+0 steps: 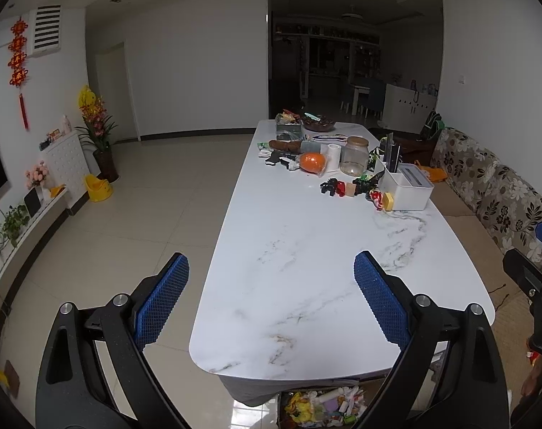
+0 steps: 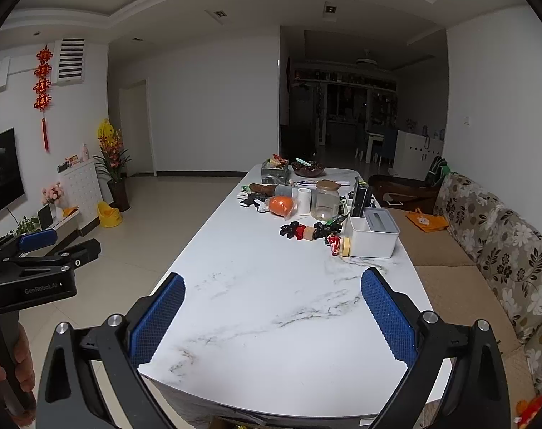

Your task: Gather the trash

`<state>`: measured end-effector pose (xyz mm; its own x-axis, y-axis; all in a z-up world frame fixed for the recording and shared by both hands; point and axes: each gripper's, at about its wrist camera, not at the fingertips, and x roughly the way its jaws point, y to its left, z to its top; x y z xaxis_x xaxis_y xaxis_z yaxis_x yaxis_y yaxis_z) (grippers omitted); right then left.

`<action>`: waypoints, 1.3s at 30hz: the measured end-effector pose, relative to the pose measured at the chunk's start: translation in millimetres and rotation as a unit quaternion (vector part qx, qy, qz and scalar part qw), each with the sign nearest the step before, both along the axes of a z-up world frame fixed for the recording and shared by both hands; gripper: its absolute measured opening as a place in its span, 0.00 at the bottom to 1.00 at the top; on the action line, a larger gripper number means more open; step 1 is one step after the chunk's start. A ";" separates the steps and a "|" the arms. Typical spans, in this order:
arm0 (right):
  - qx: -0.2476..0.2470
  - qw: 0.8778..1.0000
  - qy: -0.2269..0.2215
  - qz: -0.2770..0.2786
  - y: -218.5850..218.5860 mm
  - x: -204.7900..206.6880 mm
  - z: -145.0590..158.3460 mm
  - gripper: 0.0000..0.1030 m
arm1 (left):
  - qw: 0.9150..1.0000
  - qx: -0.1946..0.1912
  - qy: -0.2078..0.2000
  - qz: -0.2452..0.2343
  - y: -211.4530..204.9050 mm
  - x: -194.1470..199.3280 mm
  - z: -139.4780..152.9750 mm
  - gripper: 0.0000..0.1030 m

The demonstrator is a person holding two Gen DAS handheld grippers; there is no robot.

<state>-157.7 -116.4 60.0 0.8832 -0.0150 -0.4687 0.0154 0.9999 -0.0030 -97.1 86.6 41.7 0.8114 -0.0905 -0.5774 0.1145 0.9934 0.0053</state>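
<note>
A long white marble table (image 1: 306, 268) (image 2: 271, 304) carries clutter at its far end: crumpled wrappers (image 1: 373, 193) (image 2: 333, 240), an orange bag (image 1: 312, 162) (image 2: 281, 205), black scraps (image 1: 330, 186) (image 2: 289, 229). A box full of trash (image 1: 324, 405) sits on the floor under the table's near end. My left gripper (image 1: 271, 279) is open and empty above the table's near left corner. My right gripper (image 2: 272, 296) is open and empty above the near end. The clutter lies far ahead of both.
A white organizer box (image 1: 408, 187) (image 2: 373, 234), a glass jar (image 1: 355, 155) (image 2: 326, 200), a paper roll (image 1: 333, 157) and a dark bowl (image 1: 319, 123) stand at the far end. A floral sofa (image 1: 503, 193) (image 2: 503, 243) runs along the right. Tiled floor (image 1: 128, 214) lies left.
</note>
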 end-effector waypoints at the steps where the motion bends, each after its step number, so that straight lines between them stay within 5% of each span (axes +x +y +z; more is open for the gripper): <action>1: 0.000 1.000 0.001 0.001 -0.4 0.1 -0.2 0.95 | 1.000 0.000 0.000 0.001 -0.1 -0.2 0.2 0.89; 39: 0.005 1.000 0.011 -0.003 -11.3 3.7 -10.7 0.95 | 1.000 0.015 0.000 -0.016 -5.4 -0.1 1.2 0.89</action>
<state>-154.1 -127.8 49.4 0.8729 -0.0145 -0.4876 0.0208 0.9998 0.0076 -97.1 81.2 42.9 0.8084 -0.0991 -0.5802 0.1461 0.9887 0.0348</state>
